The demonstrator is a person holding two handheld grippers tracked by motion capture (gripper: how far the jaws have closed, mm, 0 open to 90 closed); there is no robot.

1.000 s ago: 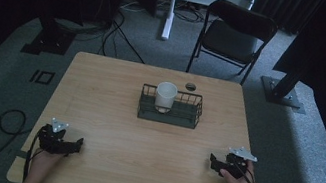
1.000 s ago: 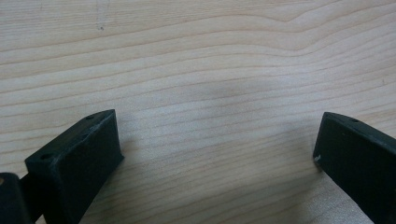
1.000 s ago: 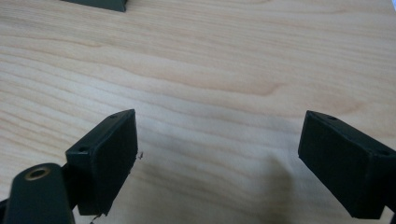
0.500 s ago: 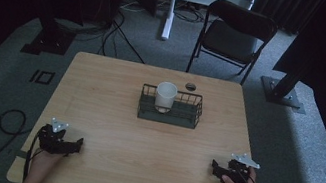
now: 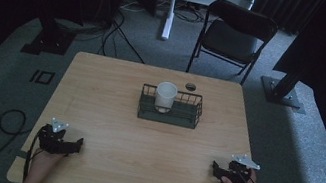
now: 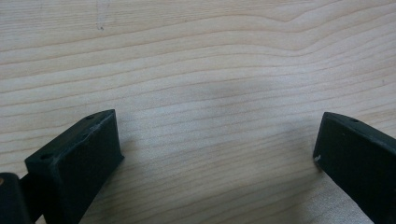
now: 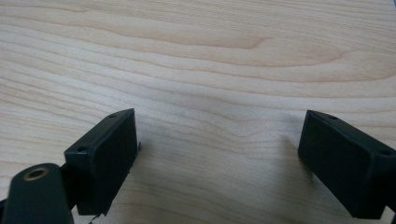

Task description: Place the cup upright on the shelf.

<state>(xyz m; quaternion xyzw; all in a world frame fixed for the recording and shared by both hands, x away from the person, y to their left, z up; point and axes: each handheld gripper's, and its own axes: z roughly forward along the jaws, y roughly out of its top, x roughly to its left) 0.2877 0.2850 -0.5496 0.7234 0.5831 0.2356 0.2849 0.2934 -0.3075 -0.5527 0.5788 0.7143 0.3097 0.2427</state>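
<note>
A white cup (image 5: 165,96) stands upright in the left part of a dark wire basket (image 5: 188,117) at the middle of the wooden table (image 5: 142,138). My left gripper (image 5: 76,145) rests near the table's front left corner, held by a hand. Its jaws stand wide apart over bare wood, the left gripper (image 6: 217,144) open and holding nothing. My right gripper (image 5: 215,167) lies near the front right corner in the other hand. Close up, the right gripper (image 7: 217,142) is open too, with bare wood between its jaws.
A small dark round hole (image 5: 191,86) sits in the table just behind the basket. Beyond the far edge stands a black folding chair (image 5: 234,35). Cables (image 5: 11,120) trail on the grey floor at the left.
My right gripper has drifted slightly back toward the table's front edge. The left gripper, cup and basket have stayed put.
</note>
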